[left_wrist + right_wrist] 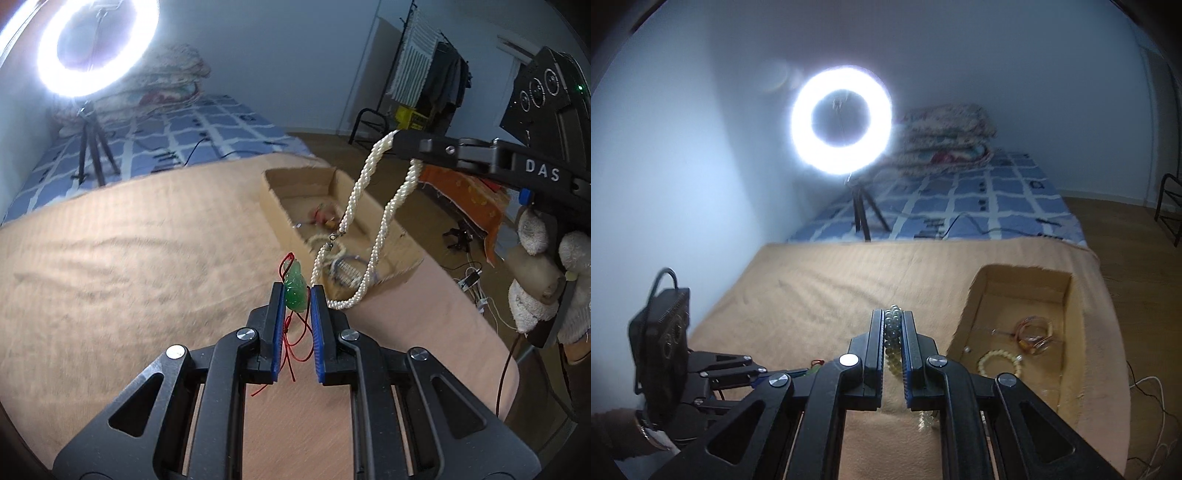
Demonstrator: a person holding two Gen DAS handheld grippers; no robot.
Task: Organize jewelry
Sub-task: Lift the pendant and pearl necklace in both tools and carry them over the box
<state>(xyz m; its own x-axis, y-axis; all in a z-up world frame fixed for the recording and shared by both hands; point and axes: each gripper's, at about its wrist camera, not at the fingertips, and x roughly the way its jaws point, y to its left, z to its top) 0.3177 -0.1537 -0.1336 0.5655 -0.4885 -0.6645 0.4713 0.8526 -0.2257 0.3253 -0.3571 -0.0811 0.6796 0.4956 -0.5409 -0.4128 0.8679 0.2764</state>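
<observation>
Jewelry is split between two grippers and one cardboard box [273, 206]. The left gripper [297, 295] has its jaws nearly closed on one green carved pendant [295, 288], pinched at its fingertips, with a red cord [291, 350] trailing loose between the blue pads [317, 325]. In the left wrist view the right gripper [400, 142] enters from 2 o'clock with its jaws closed on one twisted white pearl rope necklace [391, 206], which hangs in a long loop whose bottom dangles just beside the left gripper's right finger. In its own view the right gripper [894, 323] clamps those bead strands [892, 332] between its two fingers, with more beads showing below. A gloved hand [535, 280] holds the right gripper's handle at 3 o'clock.

The box lies open at 1 o'clock of the left gripper, on a tan blanket [129, 258] covering the surface. The right wrist view shows two pieces clearly inside: one pale bead bracelet [999, 363] and one orange-clear bangle cluster [1034, 332]; other small bits are too blurred to count. Beyond, at 12 o'clock, stands one lit ring light [842, 120] on a tripod [862, 214], on a bed with a blue checked sheet [997, 199] and one pile of folded quilts [945, 133].
</observation>
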